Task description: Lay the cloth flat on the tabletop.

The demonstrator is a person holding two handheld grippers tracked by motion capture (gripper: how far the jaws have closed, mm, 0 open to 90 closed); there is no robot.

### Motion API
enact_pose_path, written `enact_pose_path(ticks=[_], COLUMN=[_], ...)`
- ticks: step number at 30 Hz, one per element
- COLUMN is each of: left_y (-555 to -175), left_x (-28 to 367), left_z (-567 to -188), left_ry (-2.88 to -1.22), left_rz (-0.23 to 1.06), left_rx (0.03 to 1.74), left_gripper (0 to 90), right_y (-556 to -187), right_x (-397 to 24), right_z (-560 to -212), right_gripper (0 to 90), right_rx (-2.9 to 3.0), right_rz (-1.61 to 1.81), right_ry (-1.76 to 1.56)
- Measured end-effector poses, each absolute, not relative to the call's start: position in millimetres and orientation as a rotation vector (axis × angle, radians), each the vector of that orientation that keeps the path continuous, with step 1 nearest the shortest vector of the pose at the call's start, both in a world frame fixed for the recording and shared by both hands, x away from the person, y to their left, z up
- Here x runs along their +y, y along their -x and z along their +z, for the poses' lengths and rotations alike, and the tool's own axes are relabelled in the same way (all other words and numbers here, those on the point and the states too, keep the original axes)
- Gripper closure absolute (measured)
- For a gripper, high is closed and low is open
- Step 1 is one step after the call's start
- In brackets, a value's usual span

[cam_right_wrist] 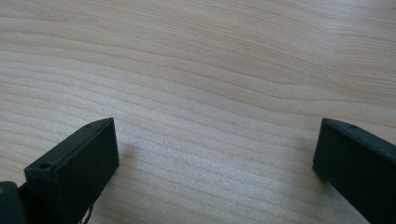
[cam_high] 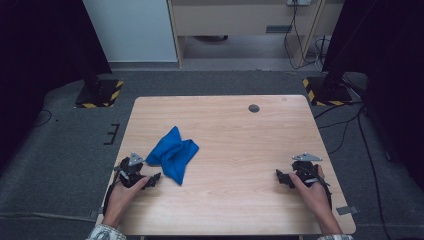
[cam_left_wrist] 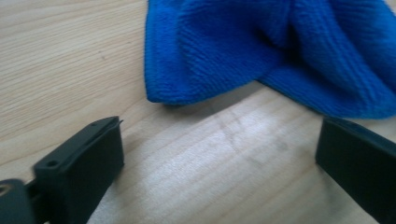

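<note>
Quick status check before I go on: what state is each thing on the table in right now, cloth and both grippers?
blue cloth: crumpled in a bunched heap on the table, not held, lying just ahead of the left gripper.
left gripper: jaws open, nothing between them, low over the table beside the cloth.
right gripper: jaws open, empty, over bare wood, well apart from the cloth.

Blue cloth [cam_left_wrist: 280, 56] cut off by top, right edges in left gripper view; slightly blurred.
</note>
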State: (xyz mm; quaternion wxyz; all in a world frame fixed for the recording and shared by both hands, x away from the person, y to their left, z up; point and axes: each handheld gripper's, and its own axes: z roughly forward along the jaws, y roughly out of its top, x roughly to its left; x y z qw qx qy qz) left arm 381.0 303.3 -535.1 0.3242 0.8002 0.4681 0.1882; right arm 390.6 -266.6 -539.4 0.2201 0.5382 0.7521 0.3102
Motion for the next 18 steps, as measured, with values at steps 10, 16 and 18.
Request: enact_pose_path(ticks=[10, 16, 18], left_y=[-377, -375, -374], left_x=[302, 300, 299], left_z=[-526, -517, -516], left_ry=[-2.053, -2.019, -2.015], left_rz=[0.511, 0.534, 0.536], left_rx=[1.206, 1.168, 1.16], left_gripper=[2.7, 3.6, 3.8], right_y=[-391, -391, -391], right_x=[-267, -267, -267], right_z=[-539, -540, -539], right_gripper=[0.5, 0.5, 0.5], right_rx=[2.08, 2.079, 2.079], right_rz=[0.858, 0.858, 0.858], right_ry=[-1.489, -1.488, -1.489])
